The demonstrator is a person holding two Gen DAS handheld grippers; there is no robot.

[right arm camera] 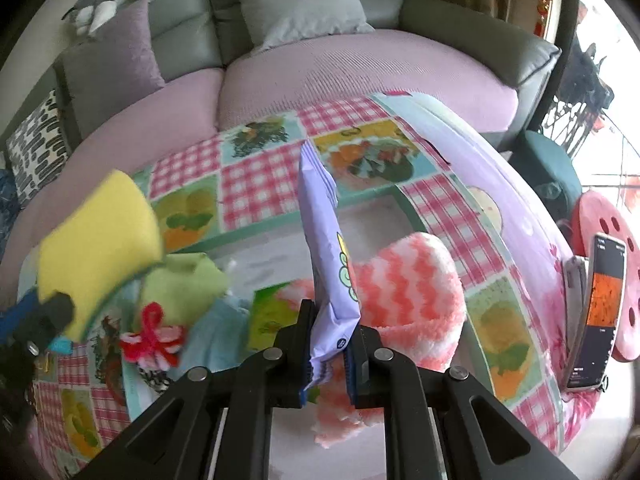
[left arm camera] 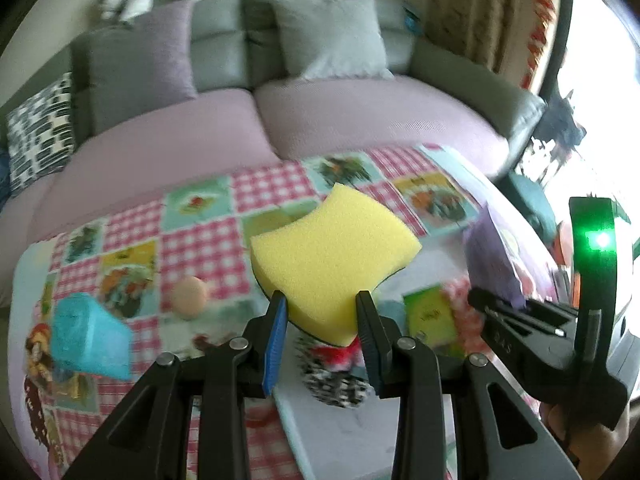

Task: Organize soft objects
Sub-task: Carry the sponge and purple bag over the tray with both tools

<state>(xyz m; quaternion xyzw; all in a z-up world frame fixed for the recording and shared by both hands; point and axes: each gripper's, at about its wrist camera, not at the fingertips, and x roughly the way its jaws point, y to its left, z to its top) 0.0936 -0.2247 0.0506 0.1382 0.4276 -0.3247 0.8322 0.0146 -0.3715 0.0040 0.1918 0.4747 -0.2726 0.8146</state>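
A: Left gripper (left arm camera: pixel 322 314) clenched on the yellow sponge (left arm camera: pixel 334 248), held up over the patchwork cloth (left arm camera: pixel 200 248). Right gripper (right arm camera: pixel 330 346) clamped on the lilac packet (right arm camera: pixel 326 248), also in the air, above the tray (right arm camera: pixel 280 256).

B: Handling?

A: Sponge looks light and squashy; the pads dent its near edge, so it probably tolerates a firm pinch. Packet seems thin, floppy and slick, held by one end, and may slide. I'd grip mid-body.

B: Others?

A: Striped sock (right arm camera: pixel 408 292), green cloth (right arm camera: pixel 180 284) and yarn flower (right arm camera: pixel 154 338) lie in the tray; blue block (left arm camera: pixel 90 336) and peach ball (left arm camera: pixel 188 294) on the cloth to the left.

B: Unclear?

A: Motion blur. Packet print unreadable. The tray's near side is hidden behind the grippers. Black-and-white item under the sponge, can't identify.
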